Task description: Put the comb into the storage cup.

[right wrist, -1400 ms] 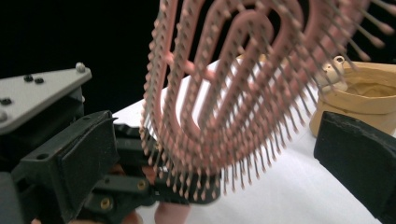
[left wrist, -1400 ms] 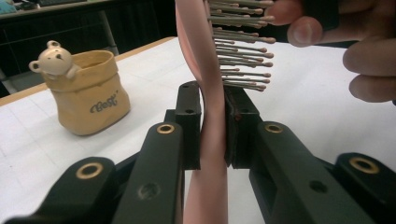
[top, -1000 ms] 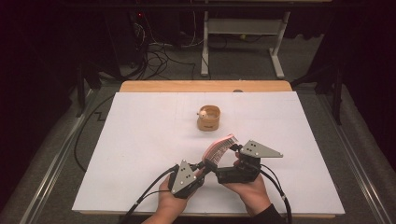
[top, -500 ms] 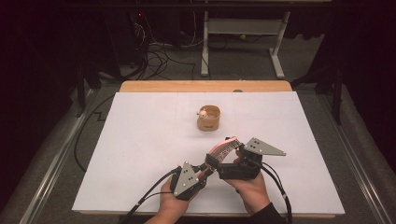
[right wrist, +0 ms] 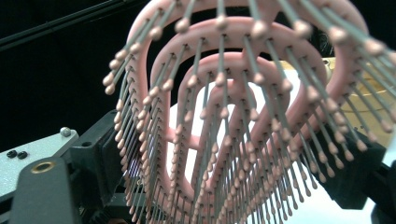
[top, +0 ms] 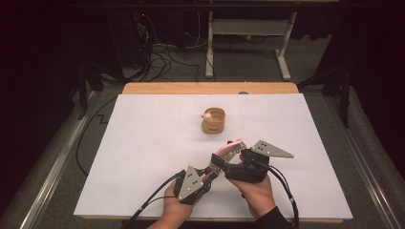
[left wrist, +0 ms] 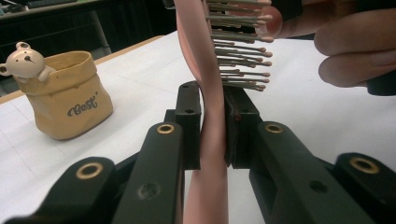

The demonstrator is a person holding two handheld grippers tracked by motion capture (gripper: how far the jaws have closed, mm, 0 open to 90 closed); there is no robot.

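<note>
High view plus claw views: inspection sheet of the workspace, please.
Surface: white table top, bare around the work.
Job's things: pink plastic vented hairbrush, lifted; tan pouch-shaped pot with bear figure, upright mid-table.
Clutter: nothing seen.
Grippers: left claw shut on brush handle; right claw jaws have just been closing, brush head between them, contact unclear.
Cables: black cable from each gripper, off the near edge.
Surroundings: dark floor, loose floor cables, white desk frame.

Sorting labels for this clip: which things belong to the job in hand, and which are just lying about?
In the job:
pink hairbrush
left gripper, shut on its handle
right gripper, at its bristle head
tan bear pot, likely

Lying about:
cables on the floor
desk frame behind the table
</note>
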